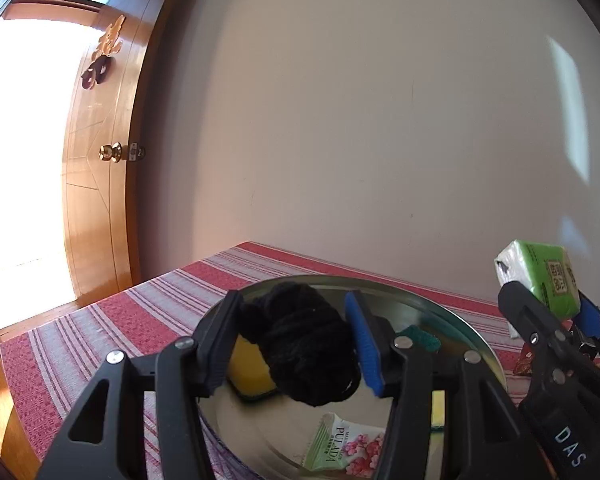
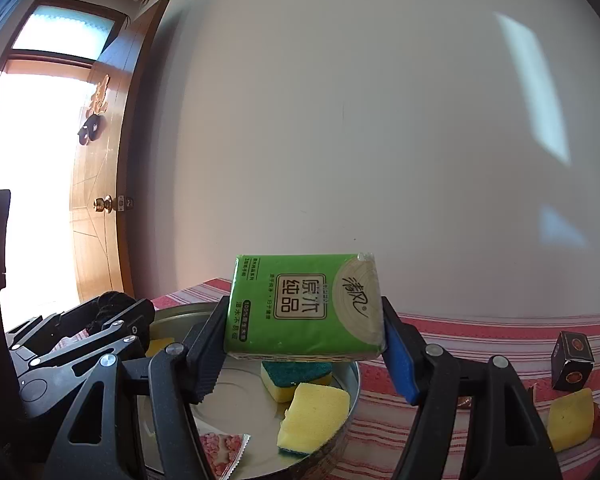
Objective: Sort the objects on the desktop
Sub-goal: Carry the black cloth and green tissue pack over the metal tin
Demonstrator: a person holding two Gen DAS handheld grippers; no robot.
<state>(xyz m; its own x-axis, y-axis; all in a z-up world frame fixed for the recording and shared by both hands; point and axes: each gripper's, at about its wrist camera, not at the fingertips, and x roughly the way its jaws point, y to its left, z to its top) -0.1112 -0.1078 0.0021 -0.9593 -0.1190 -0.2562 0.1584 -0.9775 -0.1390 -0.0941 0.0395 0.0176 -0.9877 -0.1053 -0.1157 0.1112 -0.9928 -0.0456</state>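
Observation:
My left gripper (image 1: pixel 296 344) is shut on a black ball of yarn (image 1: pixel 304 344) and holds it above a round metal tray (image 1: pixel 452 312). In the tray lie a yellow sponge (image 1: pixel 248 372), a green-topped sponge (image 1: pixel 424 338) and a PULADA sachet (image 1: pixel 342 446). My right gripper (image 2: pixel 304 344) is shut on a green tissue pack (image 2: pixel 304 306), lifted over the same tray's (image 2: pixel 354 376) right side. Below the pack rest a green-and-yellow sponge (image 2: pixel 296 378), a yellow sponge (image 2: pixel 314 416) and the sachet (image 2: pixel 222 450). In the left wrist view the right gripper (image 1: pixel 548 316) and its tissue pack (image 1: pixel 540 276) show at the right.
The tray sits on a red striped tablecloth (image 1: pixel 100 332) against a pale wall. On the cloth to the right lie another yellow sponge (image 2: pixel 570 418) and a small dark box (image 2: pixel 572 366). A wooden door (image 1: pixel 100 160) stands open at the left, beyond the table's edge.

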